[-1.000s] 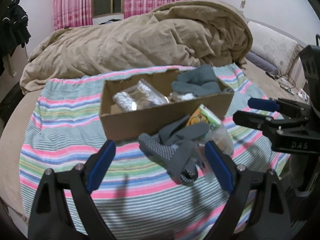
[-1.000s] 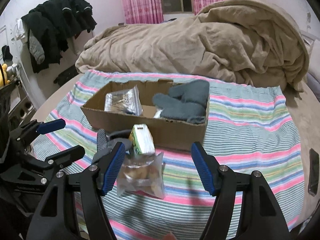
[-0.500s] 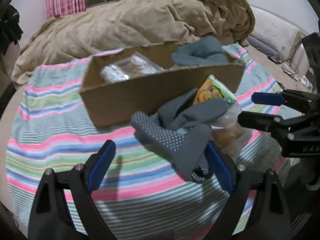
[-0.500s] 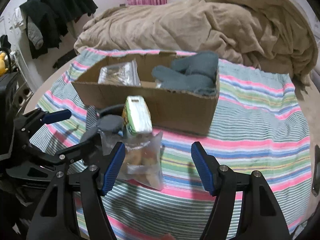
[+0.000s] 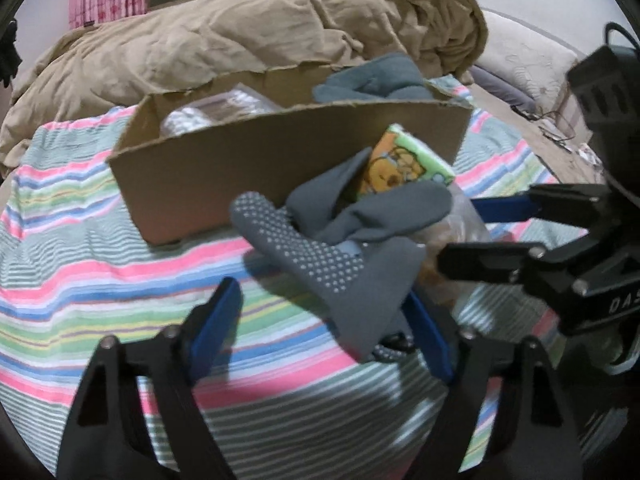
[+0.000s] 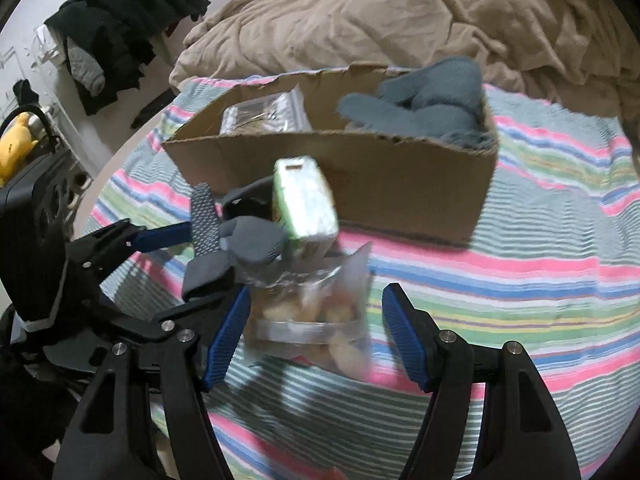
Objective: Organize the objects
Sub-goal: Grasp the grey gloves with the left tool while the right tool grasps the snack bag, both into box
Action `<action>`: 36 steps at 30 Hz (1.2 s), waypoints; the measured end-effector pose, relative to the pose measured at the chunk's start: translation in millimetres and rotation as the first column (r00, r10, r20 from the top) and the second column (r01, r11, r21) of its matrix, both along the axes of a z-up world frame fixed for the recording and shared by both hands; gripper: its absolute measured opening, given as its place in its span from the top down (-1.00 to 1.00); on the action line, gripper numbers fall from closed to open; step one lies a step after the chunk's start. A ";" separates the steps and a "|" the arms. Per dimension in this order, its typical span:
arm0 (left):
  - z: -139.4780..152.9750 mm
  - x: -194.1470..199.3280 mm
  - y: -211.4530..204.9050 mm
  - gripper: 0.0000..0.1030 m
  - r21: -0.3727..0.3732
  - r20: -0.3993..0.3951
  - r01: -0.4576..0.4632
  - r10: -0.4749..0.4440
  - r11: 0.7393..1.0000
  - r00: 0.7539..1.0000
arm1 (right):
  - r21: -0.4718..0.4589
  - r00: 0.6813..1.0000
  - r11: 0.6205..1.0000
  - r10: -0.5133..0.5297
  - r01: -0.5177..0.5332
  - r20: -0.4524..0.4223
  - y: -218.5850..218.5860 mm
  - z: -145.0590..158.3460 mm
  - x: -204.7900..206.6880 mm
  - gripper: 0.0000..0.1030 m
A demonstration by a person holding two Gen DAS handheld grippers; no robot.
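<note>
The left gripper (image 5: 320,336) is standing wide open, its blue pads spread to either side of a grey dotted glove (image 5: 320,256) that is lying on the striped sheet (image 5: 80,288). The glove's cuff is reaching down between the fingers, nearer the right-hand pad; whether it is touching that pad is unclear. Just ahead of this gripper a second grey glove (image 5: 380,208) is draping over a green carton (image 5: 404,164), which is leaning against the front wall of a cardboard box (image 5: 240,172).

The right gripper (image 6: 316,336) is also open, holding nothing, with a clear bag of snacks (image 6: 316,312) lying between its pads, close to the left-hand one. The carton is standing tilted just beyond the bag, and the box is sitting further ahead. Inside the box, a clear packet (image 6: 264,114) is lying toward the left and a heap of grey-blue fabric (image 6: 432,100) toward the right. A tan duvet (image 6: 400,20) is bunching up behind the box. The two grippers are sitting close together, the left one reaching in from the right gripper's left side
</note>
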State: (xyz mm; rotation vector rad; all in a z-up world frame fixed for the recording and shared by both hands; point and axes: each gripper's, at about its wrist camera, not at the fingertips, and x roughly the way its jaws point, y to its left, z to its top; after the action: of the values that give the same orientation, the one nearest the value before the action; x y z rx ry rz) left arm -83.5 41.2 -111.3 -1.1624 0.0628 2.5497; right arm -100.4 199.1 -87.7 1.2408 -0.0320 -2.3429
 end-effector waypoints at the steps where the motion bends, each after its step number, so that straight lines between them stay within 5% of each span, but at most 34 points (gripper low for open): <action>1: -0.3 0.6 1.8 -0.40 0.000 -0.004 0.010 -0.010 1.000 1.000 | -0.004 1.000 1.000 0.007 -0.007 0.004 -0.8 -0.8 -0.2 -0.39; 4: 0.8 3.5 7.0 0.01 0.009 -0.013 0.039 -0.039 0.999 0.999 | 0.023 1.000 1.000 0.016 -0.016 0.010 -5.3 -5.1 0.9 -0.35; 12: 13.3 14.1 10.7 0.61 0.027 -0.057 0.065 -0.063 0.998 0.996 | 0.022 1.000 1.000 0.001 -0.001 -0.003 -2.0 1.7 5.4 -0.16; 36: 75.1 32.0 -13.2 0.64 0.151 -0.200 0.019 0.011 0.988 0.980 | -0.090 0.985 0.994 -0.076 0.063 -0.156 22.3 60.6 11.1 -0.14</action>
State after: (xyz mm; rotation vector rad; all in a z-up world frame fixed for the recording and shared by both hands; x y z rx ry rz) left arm -51.5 28.0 -36.1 -0.8459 -0.0808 2.6080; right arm -89.3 221.4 -27.1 1.0244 -0.1229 -2.4665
